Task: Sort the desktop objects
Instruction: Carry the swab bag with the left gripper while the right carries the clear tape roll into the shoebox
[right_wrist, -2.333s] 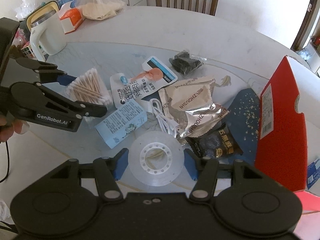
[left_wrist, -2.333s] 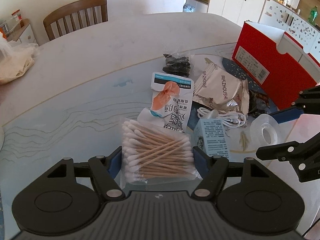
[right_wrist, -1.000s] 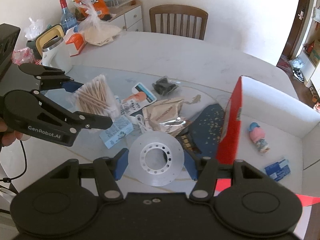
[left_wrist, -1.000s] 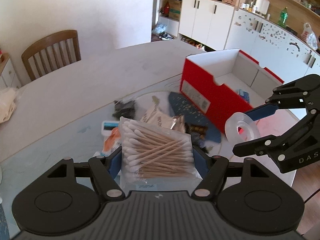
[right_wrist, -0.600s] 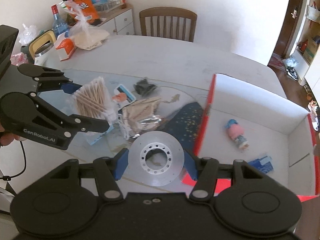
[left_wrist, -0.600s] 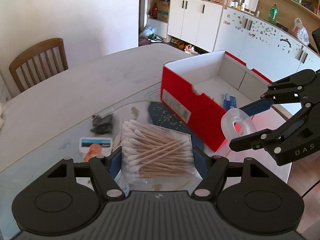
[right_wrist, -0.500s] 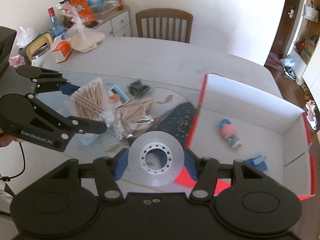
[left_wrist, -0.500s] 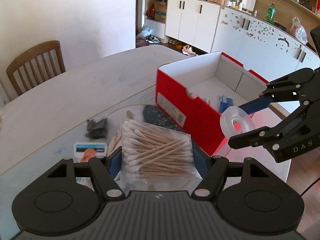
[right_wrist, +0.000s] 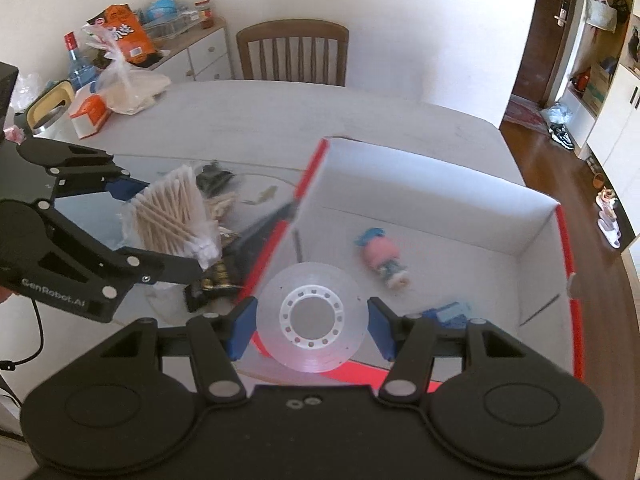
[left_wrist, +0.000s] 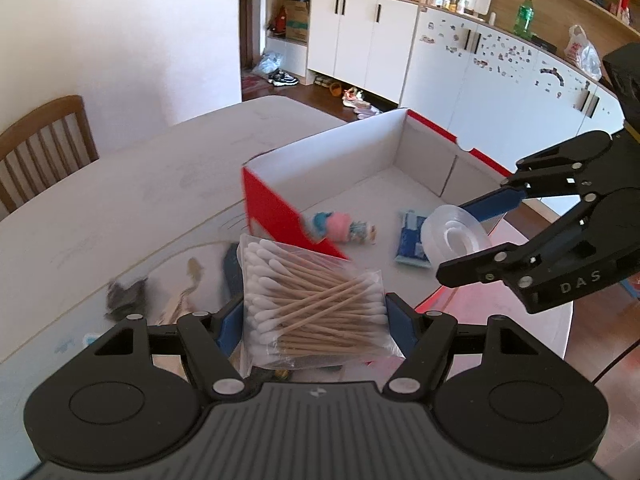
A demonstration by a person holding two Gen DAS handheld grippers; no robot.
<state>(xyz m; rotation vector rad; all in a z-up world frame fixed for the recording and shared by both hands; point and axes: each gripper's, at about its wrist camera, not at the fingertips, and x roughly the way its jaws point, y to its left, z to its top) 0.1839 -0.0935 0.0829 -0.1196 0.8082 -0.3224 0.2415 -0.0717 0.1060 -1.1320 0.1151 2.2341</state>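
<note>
At the far left of the right wrist view, a kettle [right_wrist: 46, 110], a filled plastic bag [right_wrist: 128, 92] and a small orange carton [right_wrist: 90, 114] crowd the table's [right_wrist: 360, 120] back corner, with a slatted wooden chair [right_wrist: 292, 54] pushed up to the edge behind. The pale tabletop between that corner and the box is bare and matte.

The left gripper [left_wrist: 316, 316] is pinching a clear, crinkly bag of cotton swabs [left_wrist: 312, 308] by its two sides, blue pads pressed against the plastic; the swabs are thin wooden sticks with white tips, lying in a loose bundle. It hangs above a clutter of soft packets [right_wrist: 218, 204] on a glossy sheet, just short of the box's near corner. The packets are blurred, but a dark wrapper [right_wrist: 216, 276] and a silvery one show.

The box [right_wrist: 440, 168] is open-topped cardboard, red outside, white inside, with straight upright walls. Most of its floor is free. A small doll [right_wrist: 382, 258] with a pink body and blue hair lies on its side near the middle, and a flat blue packet [left_wrist: 412, 240] lies well apart from it toward the near wall.

The right gripper [right_wrist: 312, 322] clamps a roll of clear tape [right_wrist: 310, 316], a smooth translucent ring round a white perforated core, held by its outer edge. It hovers over the box's near red wall, close to the blue packet.
</note>
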